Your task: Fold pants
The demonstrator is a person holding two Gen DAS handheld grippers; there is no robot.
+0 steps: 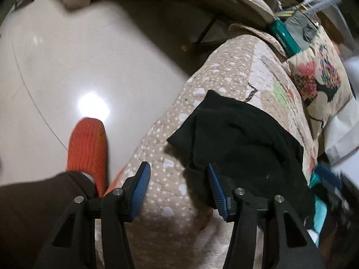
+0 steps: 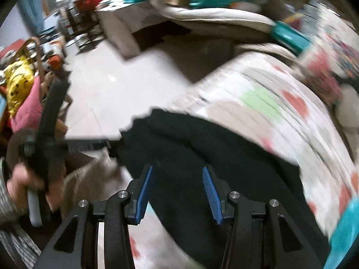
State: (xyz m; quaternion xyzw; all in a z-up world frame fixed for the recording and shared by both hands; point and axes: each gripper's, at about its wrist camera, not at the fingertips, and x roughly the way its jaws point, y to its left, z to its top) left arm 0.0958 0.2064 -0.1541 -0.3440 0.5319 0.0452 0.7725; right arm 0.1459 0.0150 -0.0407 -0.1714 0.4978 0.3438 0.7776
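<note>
Black pants (image 1: 242, 139) lie bunched on a quilted sofa cover (image 1: 226, 71) with spots and coloured patches. My left gripper (image 1: 179, 168) is open and empty, above the cover at the pants' near left edge; its right finger overlaps the black cloth. In the right wrist view, which is blurred by motion, the pants (image 2: 202, 148) spread across the cover (image 2: 280, 103). My right gripper (image 2: 177, 170) is open just above the pants, holding nothing. The left gripper's body and the hand on it show at the left of that view (image 2: 49, 134).
Glossy pale floor (image 1: 67, 62) lies left of the sofa, with my orange slipper (image 1: 87, 143) on it. A floral cushion (image 1: 318, 71) and a teal item (image 1: 285, 35) sit at the sofa's back. Chairs and clutter (image 2: 74, 22) stand across the room.
</note>
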